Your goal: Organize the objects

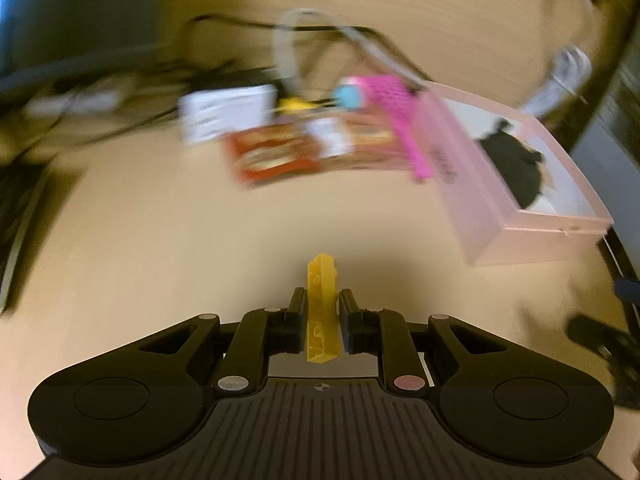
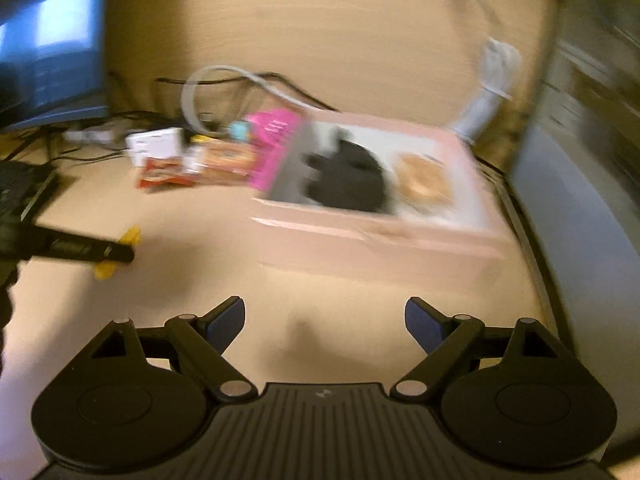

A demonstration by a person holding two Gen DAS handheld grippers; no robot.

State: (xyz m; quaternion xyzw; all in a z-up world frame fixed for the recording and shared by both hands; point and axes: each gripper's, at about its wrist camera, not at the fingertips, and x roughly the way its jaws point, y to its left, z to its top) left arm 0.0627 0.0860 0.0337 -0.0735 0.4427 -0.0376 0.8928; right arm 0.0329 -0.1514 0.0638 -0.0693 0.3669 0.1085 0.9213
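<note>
**Left tool pinches a yellow brick; right tool spread over the desk**

The left tool (image 1: pixel 322 304) has its two black fingers pressed against the sides of a yellow toy brick (image 1: pixel 321 304), which stands on end between them, its studded face turned to the right and its top rising past the fingertips. Below it lies the pale wooden desk (image 1: pixel 160 220). From the right wrist view the same brick (image 2: pixel 130 236) shows at the far left, yellow ends sticking out above and below a dark finger of the left tool (image 2: pixel 116 252).

The right tool (image 2: pixel 324 320) is spread wide, blue pads facing each other with nothing between them, only bare desk (image 2: pixel 320 280) beneath.

To the right and farther off sits an open pink box (image 1: pixel 520 236), its near wall facing the tools. Inside it lie a black item (image 1: pixel 516 168) and, seen from the right wrist, a round tan item (image 2: pixel 424 180) beside it; both are too blurred to name. Leaning at the box's far left corner is a magenta package (image 1: pixel 396 116). Left of that, on the desk, lie a red and orange snack packet (image 1: pixel 276 156), a white box (image 1: pixel 224 114) and a small light blue object (image 1: pixel 350 96). Dark and grey cables (image 1: pixel 288 36) loop behind this cluster. A lit screen (image 2: pixel 52 48) stands at the far left in the right wrist view.
</note>
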